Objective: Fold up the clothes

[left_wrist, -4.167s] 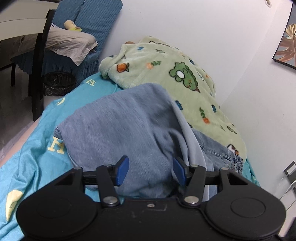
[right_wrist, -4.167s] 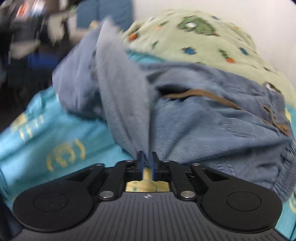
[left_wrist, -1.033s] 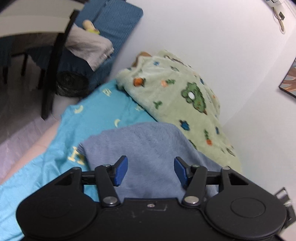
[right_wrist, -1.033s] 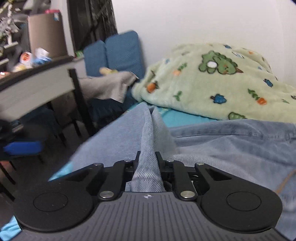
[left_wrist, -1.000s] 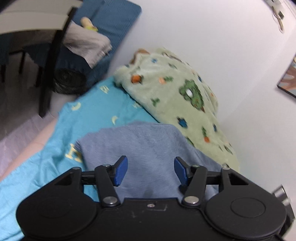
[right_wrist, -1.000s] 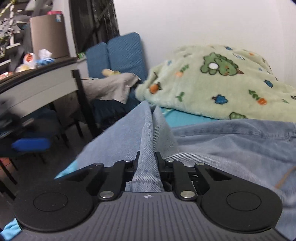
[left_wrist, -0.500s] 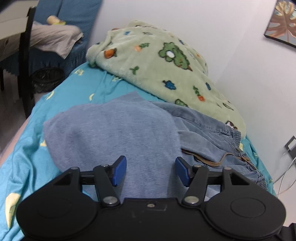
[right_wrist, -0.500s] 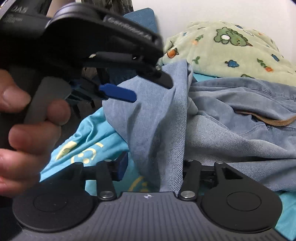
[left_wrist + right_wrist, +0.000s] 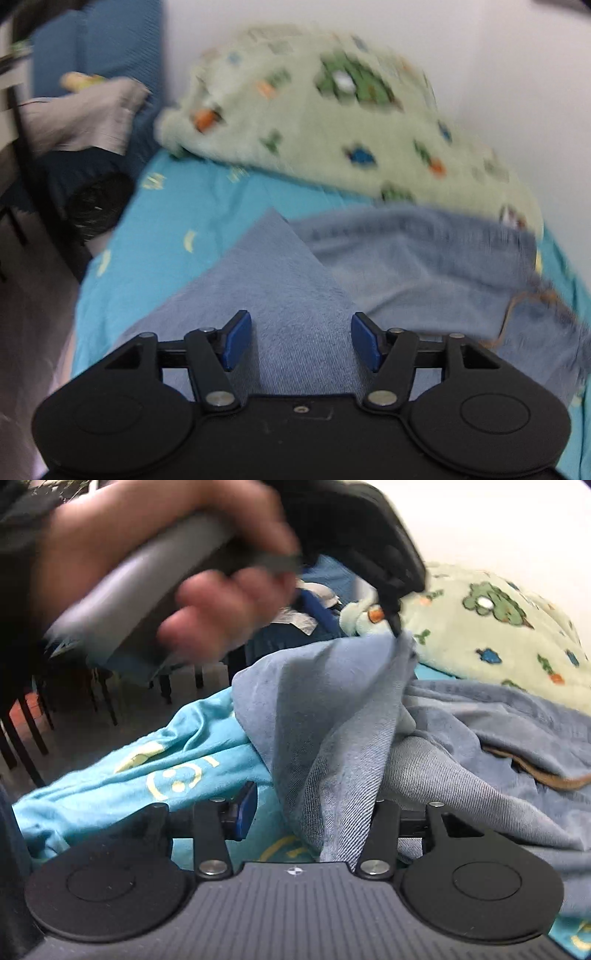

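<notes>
In the left wrist view the left gripper [image 9: 301, 339] has its jaws spread wide with nothing between the blue pads; a panel of the blue denim garment [image 9: 280, 295] lies under and ahead of them, its pointed corner aimed away toward the green fleece blanket [image 9: 332, 122]. The rest of the denim spreads to the right of that panel, reaching the blanket's near edge, all of it on the turquoise bed sheet [image 9: 159, 236]. One layer lies over another here, so I judge the fold partly made, though the picture is blurred and the edges are not squared up. In the right wrist view the right gripper [image 9: 314, 812] also stands wide open, and a hanging flap of the denim garment [image 9: 332, 716] drapes down through the gap without being pinched. Above it a hand [image 9: 166, 572] holds the other tool, whose tip meets the raised peak of the cloth just in front of the blanket [image 9: 498, 627]; whether that tip is lifting the cloth I cannot tell. With the flap up and creased and a brown cord [image 9: 535, 771] trailing loose, flattening and further folding appear to remain. No container shows clearly in either view; a dark round shape on the floor beyond the sheet's far-left corner is too blurred to name.
</notes>
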Motion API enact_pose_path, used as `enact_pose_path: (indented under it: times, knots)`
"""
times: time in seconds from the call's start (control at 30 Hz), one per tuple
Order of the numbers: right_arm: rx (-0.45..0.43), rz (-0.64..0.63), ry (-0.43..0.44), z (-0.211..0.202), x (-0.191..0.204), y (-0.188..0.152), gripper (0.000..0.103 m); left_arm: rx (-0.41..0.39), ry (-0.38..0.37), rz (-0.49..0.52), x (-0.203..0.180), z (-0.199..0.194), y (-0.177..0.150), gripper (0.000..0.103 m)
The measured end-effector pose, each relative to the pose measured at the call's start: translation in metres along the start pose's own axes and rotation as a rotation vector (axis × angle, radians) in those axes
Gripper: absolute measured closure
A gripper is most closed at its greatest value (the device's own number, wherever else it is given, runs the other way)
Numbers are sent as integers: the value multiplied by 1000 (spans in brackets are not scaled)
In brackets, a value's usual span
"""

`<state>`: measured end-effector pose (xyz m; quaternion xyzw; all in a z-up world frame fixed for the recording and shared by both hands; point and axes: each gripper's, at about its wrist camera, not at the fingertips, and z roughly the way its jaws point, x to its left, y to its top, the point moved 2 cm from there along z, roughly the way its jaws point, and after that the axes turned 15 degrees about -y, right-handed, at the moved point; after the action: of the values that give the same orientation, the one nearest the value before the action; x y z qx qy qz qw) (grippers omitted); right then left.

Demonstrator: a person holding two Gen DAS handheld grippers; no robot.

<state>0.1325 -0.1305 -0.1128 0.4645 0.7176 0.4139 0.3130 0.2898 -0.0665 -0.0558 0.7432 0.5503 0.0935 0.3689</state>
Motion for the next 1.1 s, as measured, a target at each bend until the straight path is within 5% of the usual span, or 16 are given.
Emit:
enact_pose_path:
  times: [0.07, 0.2, 0.4, 0.53, 0.7, 0.77, 0.83, 0.87, 1.1]
  knots:
    - [-8, -8, 1, 2, 0, 0, 53, 96, -3, 37, 0, 23, 13, 46]
    - [-22, -18, 4, 8, 2, -2, 53, 153, 100, 33, 14, 49, 27, 46]
    - [-73, -81, -15, 5, 14, -2, 52, 161, 40, -135, 44, 58, 44, 46]
    - [-134, -231, -70, 0, 29, -3, 53, 196, 24, -100, 34, 69, 53, 46]
    - [-142, -275, -94, 1, 33, -4, 53, 262, 35, -36, 17, 85, 55, 46]
    - [-145, -273, -95, 2, 33, -4, 53, 287, 94, 26, 13, 90, 51, 55]
    - [-148, -269, -97, 3, 33, -3, 53, 282, 98, 44, 18, 88, 48, 92]
    - [-149, -267, -100, 3, 33, -3, 53, 272, 82, 31, 21, 83, 48, 98]
    - [-171, -214, -104, -1, 30, 3, 53, 93, 112, -13, 49, 18, 77, 101]
